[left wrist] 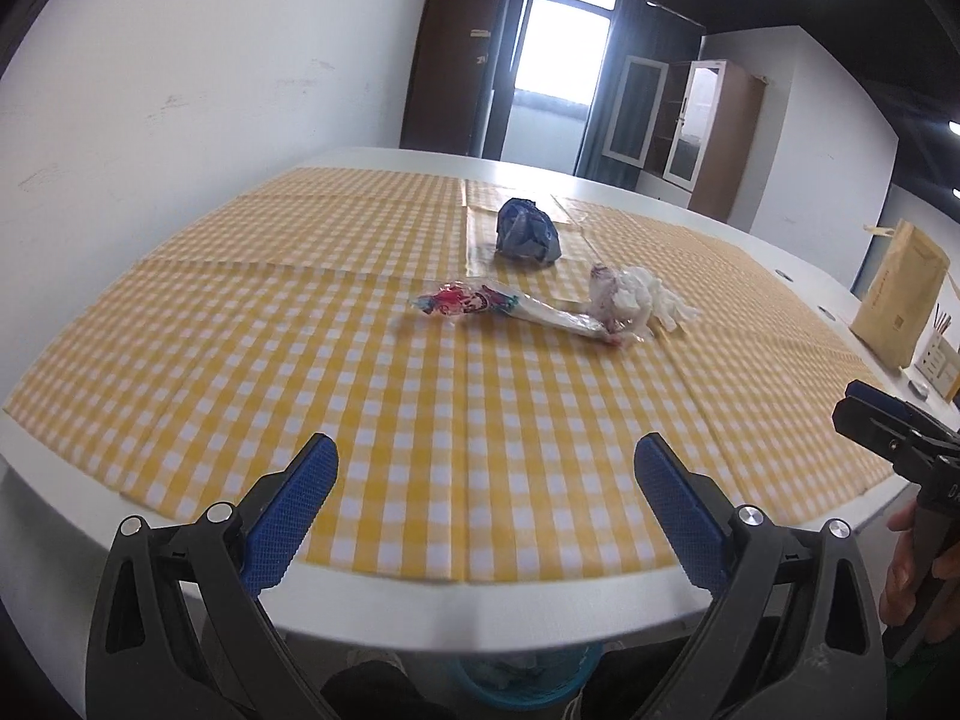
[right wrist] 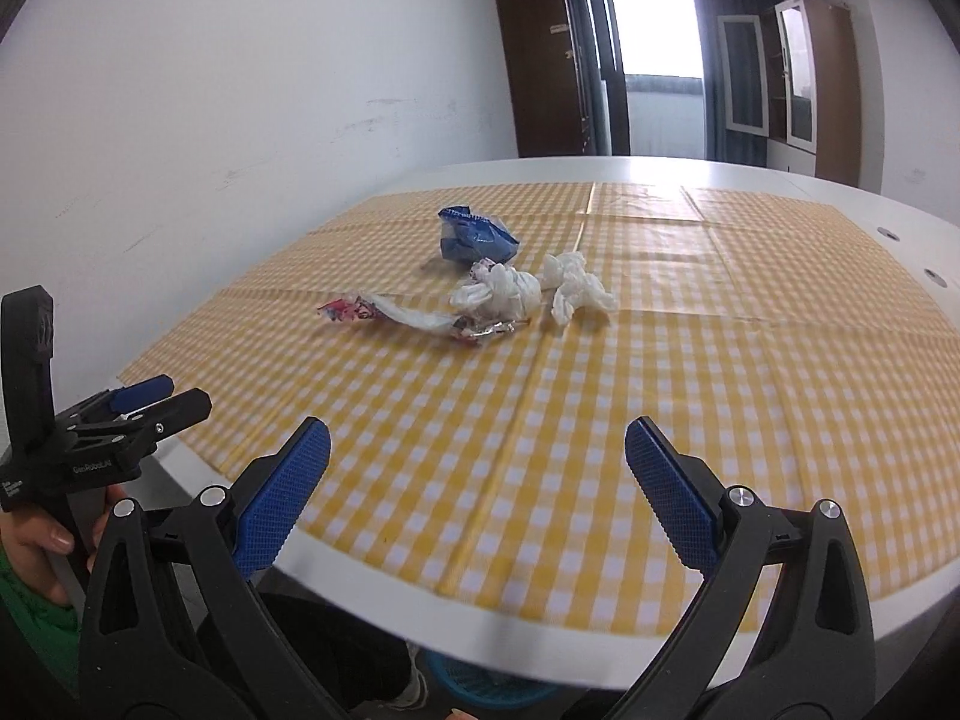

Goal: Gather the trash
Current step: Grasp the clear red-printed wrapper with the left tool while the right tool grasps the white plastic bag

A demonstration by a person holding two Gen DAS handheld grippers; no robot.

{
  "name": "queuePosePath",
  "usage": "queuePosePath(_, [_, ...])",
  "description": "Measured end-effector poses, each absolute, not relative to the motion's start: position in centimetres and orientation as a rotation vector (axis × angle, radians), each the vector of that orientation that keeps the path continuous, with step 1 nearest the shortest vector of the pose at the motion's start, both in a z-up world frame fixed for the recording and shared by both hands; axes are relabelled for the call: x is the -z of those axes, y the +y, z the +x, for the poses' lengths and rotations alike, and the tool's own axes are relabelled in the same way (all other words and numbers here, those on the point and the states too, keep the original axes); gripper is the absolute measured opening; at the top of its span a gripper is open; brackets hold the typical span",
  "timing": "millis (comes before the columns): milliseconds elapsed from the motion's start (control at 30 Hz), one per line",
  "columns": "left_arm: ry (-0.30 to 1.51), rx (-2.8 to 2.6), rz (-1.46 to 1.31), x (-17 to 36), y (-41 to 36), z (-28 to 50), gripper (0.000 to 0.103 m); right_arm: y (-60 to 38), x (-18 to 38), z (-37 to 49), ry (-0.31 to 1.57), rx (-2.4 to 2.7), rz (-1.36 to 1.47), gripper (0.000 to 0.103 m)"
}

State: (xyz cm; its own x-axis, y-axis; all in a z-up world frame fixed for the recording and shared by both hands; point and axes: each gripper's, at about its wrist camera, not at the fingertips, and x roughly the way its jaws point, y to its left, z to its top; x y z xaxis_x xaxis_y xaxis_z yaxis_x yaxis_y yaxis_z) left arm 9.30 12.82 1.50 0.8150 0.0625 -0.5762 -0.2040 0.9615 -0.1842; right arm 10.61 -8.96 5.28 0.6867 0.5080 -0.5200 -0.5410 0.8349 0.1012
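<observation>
Trash lies mid-table on a yellow checked cloth (left wrist: 360,372): a crumpled blue wrapper (left wrist: 527,232) (right wrist: 474,234), a clear wrapper with red print (left wrist: 480,303) (right wrist: 384,312), a crumpled plastic bag (right wrist: 498,294) and a white tissue (left wrist: 651,294) (right wrist: 576,288). My left gripper (left wrist: 486,456) is open and empty, near the table's front edge. My right gripper (right wrist: 477,441) is open and empty, also well short of the trash. Each gripper shows at the side of the other's view, the right (left wrist: 888,426) and the left (right wrist: 150,402).
A blue bin (left wrist: 522,678) (right wrist: 480,684) with trash sits under the table's front edge. A brown paper bag (left wrist: 900,294) and small items stand at the table's right end. A white wall runs along the left.
</observation>
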Motion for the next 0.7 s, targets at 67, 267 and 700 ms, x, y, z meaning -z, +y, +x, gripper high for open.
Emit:
queuePosePath(67, [0.618, -0.128, -0.274, -1.6, 13.6, 10.4, 0.097, -8.1, -5.7, 11.8, 0.571, -0.589, -0.07, 0.094])
queuePosePath(267, [0.63, -0.162, -0.299, -2.0, 15.2, 13.8, 0.097, -6.2, -6.2, 15.2, 0.589, -0.598, -0.077, 0.094])
queuePosePath(700, [0.744, -0.23, -0.106, -1.1, 16.2, 21.5, 0.096, -3.7, -5.4, 22.0, 0.683, -0.566, -0.097, 0.094])
